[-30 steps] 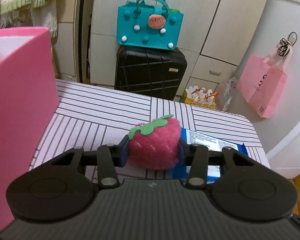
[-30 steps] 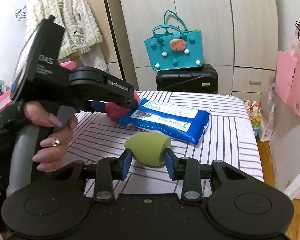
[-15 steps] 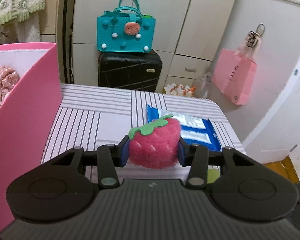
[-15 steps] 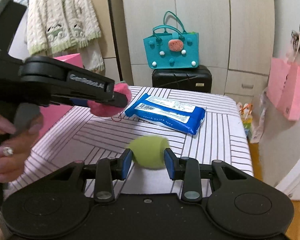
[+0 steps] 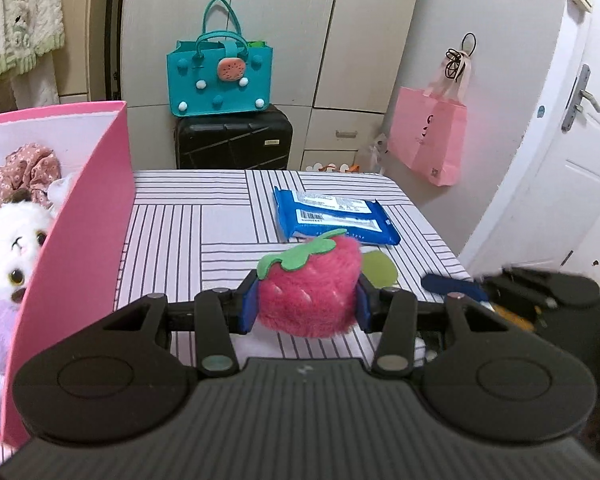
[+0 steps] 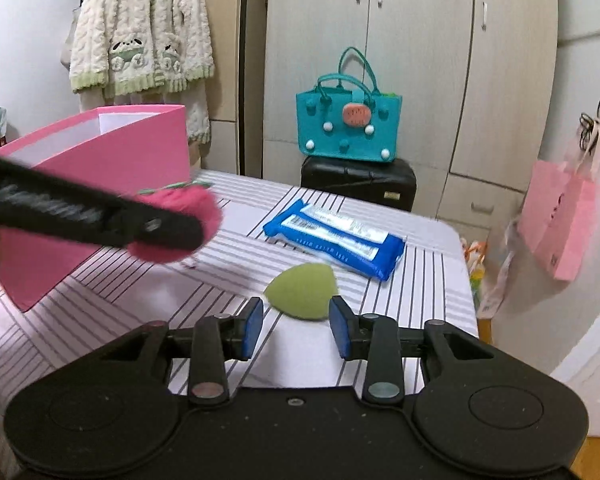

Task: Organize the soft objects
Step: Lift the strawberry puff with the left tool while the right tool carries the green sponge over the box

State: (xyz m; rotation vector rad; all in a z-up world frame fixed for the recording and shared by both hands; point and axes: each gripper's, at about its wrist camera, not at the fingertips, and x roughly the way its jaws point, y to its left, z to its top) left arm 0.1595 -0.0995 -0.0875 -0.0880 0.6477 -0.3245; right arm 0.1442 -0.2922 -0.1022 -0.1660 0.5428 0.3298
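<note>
The left gripper point(image 5: 306, 304) is clamped on the strawberry plush point(image 5: 309, 286), both pads pressed into its fur, and holds it clear of the table. The pink box point(image 5: 82, 216) stands at nine o'clock of it, with a white plush toy point(image 5: 10, 256) and a flowered cloth point(image 5: 24, 170) already inside. To finish this step well, I would carry the strawberry over the near wall, well inside the rim, and only then let go, since a soft round thing may roll off an edge. The right gripper point(image 6: 296, 326) has just been opening; its pads stand apart with the green sponge point(image 6: 302, 290) just beyond them, resting on the table and untouched. A blue wipes pack point(image 6: 336, 238) lies at one o'clock of the sponge. The striped tablecloth point(image 6: 120, 304) looks flat and smooth. Behind the table stand a black suitcase point(image 5: 234, 138) with a teal bag point(image 5: 220, 80) on top, tall cupboards point(image 5: 292, 24), and a pink paper bag point(image 5: 428, 136) hanging at two o'clock
</note>
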